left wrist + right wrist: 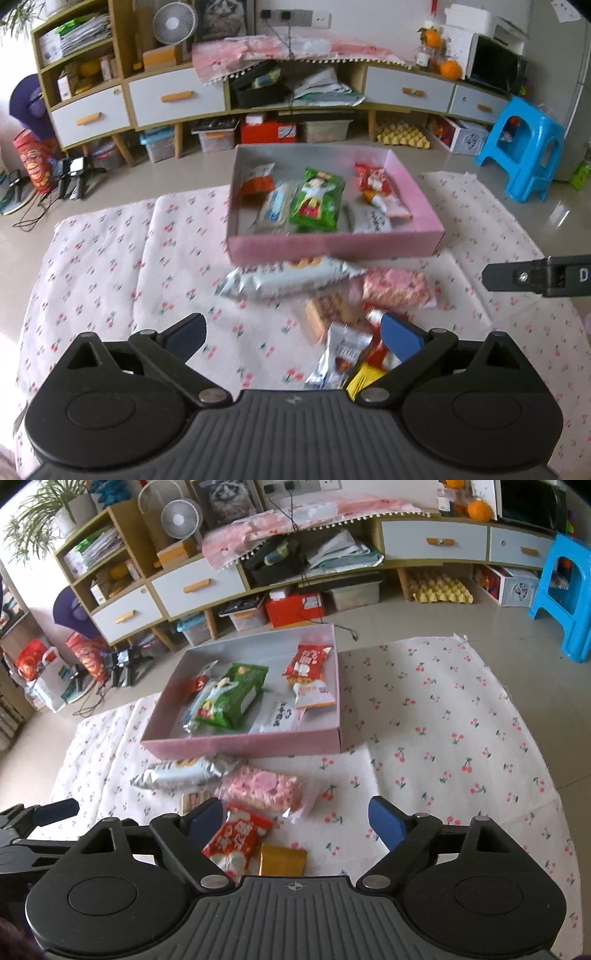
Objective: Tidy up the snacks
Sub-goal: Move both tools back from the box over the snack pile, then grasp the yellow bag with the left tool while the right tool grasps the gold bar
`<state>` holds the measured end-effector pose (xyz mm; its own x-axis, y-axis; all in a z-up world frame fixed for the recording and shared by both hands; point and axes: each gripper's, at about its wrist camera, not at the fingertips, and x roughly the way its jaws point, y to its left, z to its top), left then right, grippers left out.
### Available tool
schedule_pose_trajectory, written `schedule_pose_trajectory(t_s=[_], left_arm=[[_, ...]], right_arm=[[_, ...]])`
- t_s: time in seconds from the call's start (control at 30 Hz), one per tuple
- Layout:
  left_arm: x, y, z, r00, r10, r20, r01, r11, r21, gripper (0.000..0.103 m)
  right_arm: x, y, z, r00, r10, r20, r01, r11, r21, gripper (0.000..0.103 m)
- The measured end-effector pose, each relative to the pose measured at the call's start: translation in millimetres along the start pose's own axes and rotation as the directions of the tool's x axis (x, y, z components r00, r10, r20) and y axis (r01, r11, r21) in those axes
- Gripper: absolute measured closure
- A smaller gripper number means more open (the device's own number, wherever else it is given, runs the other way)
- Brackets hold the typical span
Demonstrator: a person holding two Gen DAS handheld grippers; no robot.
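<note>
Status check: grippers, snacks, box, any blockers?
Left gripper and right gripper open, empty. Pink box partly filled; loose snacks on cloth, including silver packet and red packet. Nothing blocking.

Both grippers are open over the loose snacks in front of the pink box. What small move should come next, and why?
Probably lower the right gripper onto the red packet and close. Its jaws stand open and empty, that packet lies nearest between them, and the pink box has room.
</note>
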<state>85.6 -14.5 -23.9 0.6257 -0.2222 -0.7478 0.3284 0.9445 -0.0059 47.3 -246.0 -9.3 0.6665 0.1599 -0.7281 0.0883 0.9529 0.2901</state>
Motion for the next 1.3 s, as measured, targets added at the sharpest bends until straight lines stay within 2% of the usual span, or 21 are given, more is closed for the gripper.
schedule_pose_trajectory(t_s=[0.2,0.4,0.53,0.8,1.07,1.17,1.3], left_arm=[[-0.1,9.4,-25.0,1.0,-0.011,0.001,0.011,0.999,-0.041,0.001],[7.0,9.2,-36.0,0.996,-0.066,-0.068,0.06,0.995,-0.078,0.001],[8.7,3.7,-40.4,0.994,-0.072,-0.081,0.068,0.996,-0.052,0.003],[25.2,-9.1,-48.7,0.972,-0.154,-0.175,0.155,0.988,-0.006,0.024],[25.9,-16.0,-46.7,0.952,-0.235,-0.197,0.24,0.971,0.002,0.047],[28.5,-19.0,-47.9,0.94,-0.261,-0.22,0.268,0.964,-0.001,0.05],[28.9,-24.0,-50.4,0.944,-0.239,-0.226,0.254,0.967,0.037,0.051]], right_arm=[[8.5,-3.1,-15.5,0.999,0.006,-0.032,-0.005,1.0,0.009,0.015],[18.0,-5.7,-28.3,0.992,-0.048,-0.113,0.051,0.998,0.022,0.015],[18.6,-1.7,-29.8,0.992,-0.059,-0.113,0.058,0.998,-0.01,0.015],[39.6,-7.8,-33.5,0.974,-0.078,-0.212,0.083,0.996,0.015,0.015],[46.1,-8.7,-36.3,0.967,-0.069,-0.244,0.077,0.997,0.022,0.015],[51.3,-8.8,-39.4,0.957,-0.02,-0.289,0.039,0.998,0.057,0.015],[56.0,-6.2,-43.2,0.947,0.024,-0.32,0.006,0.996,0.091,0.015]])
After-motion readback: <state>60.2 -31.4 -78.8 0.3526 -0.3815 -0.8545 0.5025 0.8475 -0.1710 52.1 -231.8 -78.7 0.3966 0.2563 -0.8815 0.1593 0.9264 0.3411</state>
